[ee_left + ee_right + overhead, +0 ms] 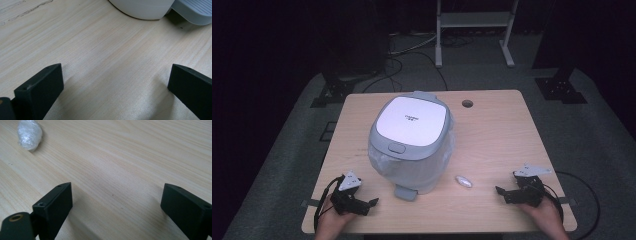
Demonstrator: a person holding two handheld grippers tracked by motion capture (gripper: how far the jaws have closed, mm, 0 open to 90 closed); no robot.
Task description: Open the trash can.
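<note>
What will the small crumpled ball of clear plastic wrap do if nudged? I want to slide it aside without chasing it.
The small crumpled ball of clear plastic wrap looks thin and scrunched, so it is probably very light and soft. Its oval shape suggests it may roll or skid on the smooth light wooden table. It would likely squash between jaws rather than resist.

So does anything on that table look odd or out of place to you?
Two small things. The pedal bin stands on the table rather than on a floor, its clear liner bunched and bulging below the lid. A small crumpled wad of clear plastic lies loose beside it. Nothing looks spilled or broken.
</note>
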